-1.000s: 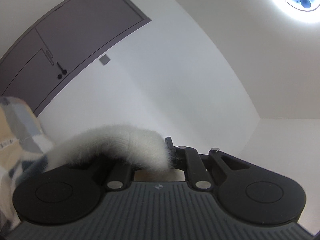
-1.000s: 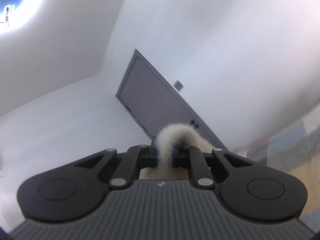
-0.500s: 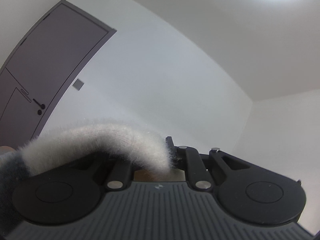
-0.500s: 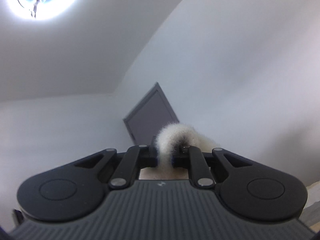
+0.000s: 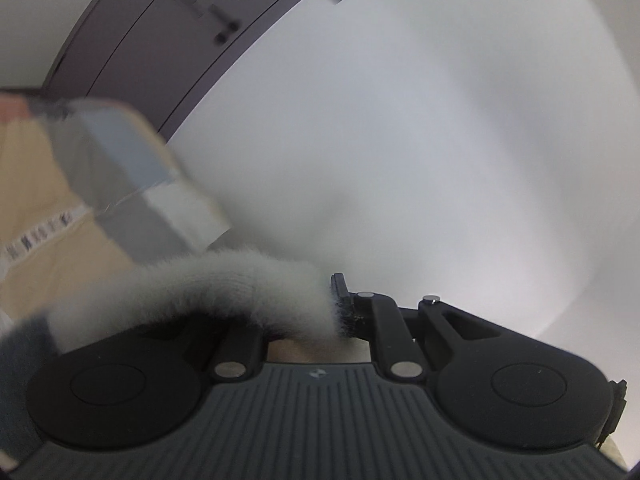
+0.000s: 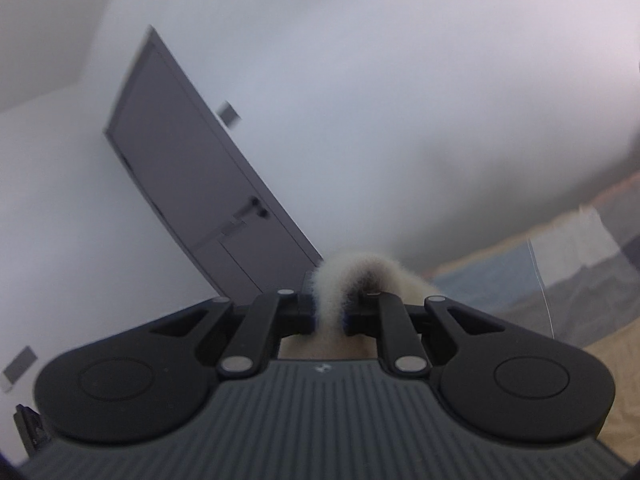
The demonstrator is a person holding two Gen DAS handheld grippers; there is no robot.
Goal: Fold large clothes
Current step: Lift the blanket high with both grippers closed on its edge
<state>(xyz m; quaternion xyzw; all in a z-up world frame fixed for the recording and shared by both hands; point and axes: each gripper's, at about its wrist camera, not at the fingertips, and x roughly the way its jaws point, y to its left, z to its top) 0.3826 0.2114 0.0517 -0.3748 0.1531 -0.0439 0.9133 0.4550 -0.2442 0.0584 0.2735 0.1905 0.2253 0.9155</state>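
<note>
My left gripper (image 5: 320, 312) is shut on a fluffy white garment (image 5: 224, 280), whose edge arches out of the jaws and trails off to the lower left, turning dark grey there. My right gripper (image 6: 328, 312) is shut on the same fluffy white garment (image 6: 352, 272), a fold of it looping over the right finger. Both grippers point up toward the wall and both views are blurred. The rest of the garment hangs out of sight below the cameras.
A dark grey door (image 5: 160, 40) stands in the white wall and also shows in the right wrist view (image 6: 192, 192). A patchwork bedcover in beige, grey and blue (image 5: 80, 184) lies at the left and also shows at the right in the right wrist view (image 6: 560, 272).
Both grippers have tilted back down from the ceiling. The ceiling lamp has left both views and the bedcover has come back in. The grips on the garment are unchanged.
</note>
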